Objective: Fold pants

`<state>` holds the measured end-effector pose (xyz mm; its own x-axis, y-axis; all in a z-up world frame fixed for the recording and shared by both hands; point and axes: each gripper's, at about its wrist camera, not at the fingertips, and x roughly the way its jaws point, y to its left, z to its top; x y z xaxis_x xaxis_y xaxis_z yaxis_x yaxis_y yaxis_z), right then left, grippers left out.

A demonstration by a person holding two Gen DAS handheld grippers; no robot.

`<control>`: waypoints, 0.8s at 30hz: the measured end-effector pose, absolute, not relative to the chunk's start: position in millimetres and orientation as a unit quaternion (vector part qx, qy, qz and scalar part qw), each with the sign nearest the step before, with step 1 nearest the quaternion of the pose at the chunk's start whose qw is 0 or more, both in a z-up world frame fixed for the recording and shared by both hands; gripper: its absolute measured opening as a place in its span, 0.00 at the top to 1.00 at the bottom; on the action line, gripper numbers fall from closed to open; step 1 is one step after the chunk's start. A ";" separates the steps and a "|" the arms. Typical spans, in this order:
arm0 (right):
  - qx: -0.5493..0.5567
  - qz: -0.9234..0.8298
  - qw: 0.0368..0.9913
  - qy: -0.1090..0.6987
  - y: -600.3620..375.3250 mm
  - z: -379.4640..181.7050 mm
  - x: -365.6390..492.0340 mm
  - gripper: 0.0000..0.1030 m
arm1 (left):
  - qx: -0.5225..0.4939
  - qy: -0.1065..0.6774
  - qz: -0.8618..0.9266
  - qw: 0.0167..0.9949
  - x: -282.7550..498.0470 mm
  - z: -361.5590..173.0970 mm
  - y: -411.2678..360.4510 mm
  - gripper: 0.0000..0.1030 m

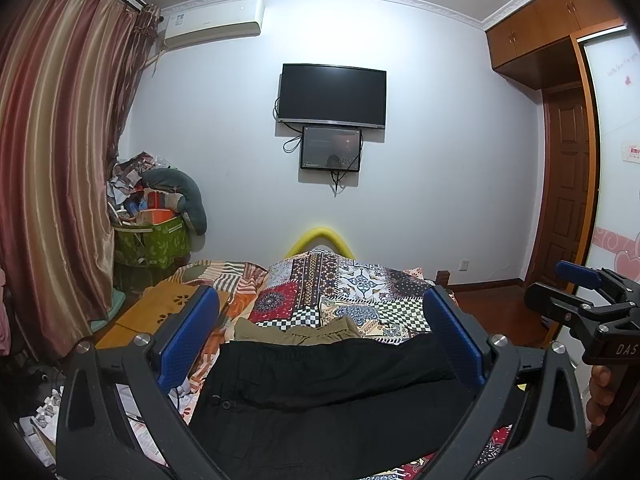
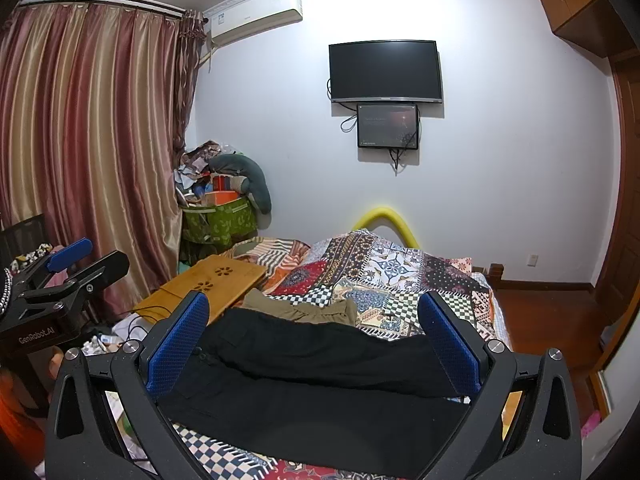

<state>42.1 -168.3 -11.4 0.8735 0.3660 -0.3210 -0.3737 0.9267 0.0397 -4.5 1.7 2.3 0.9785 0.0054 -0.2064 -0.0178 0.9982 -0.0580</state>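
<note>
Black fabric pants (image 1: 332, 392) lie across the patchwork-quilt bed (image 1: 360, 292), spread w/ soft creases; a button shows near the left edge. Khaki folded garment (image 1: 296, 332) sits just behind, touching the pants. Left gripper (image 1: 320, 336) hangs above the pants, blue-padded fingers (image 1: 184, 336) spread wide, nothing held. Right gripper (image 2: 314, 336) same: fingers wide apart, empty. Wooden lap table (image 2: 208, 284) rests on the bed's left side.
</note>
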 end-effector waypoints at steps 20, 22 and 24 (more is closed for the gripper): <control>-0.011 0.191 0.968 0.164 -168.1 -12.8 42.6 0.00 | -0.029 0.104 0.005 0.994 -5.8 2.6 1.1 0.00; -0.012 0.191 0.968 0.164 -168.3 -13.0 42.7 0.00 | -0.029 0.105 0.005 0.994 -5.6 2.4 0.7 0.00; -0.012 0.191 0.968 0.165 -168.2 -13.1 42.7 0.00 | -0.029 0.106 0.004 0.994 -4.7 3.0 0.8 0.00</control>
<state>42.7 -168.2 -13.1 0.8730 0.3656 -0.3229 -0.3734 0.9268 0.0399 -4.7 0.8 3.0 0.9773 0.0024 -0.2118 -0.0147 0.9983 -0.0567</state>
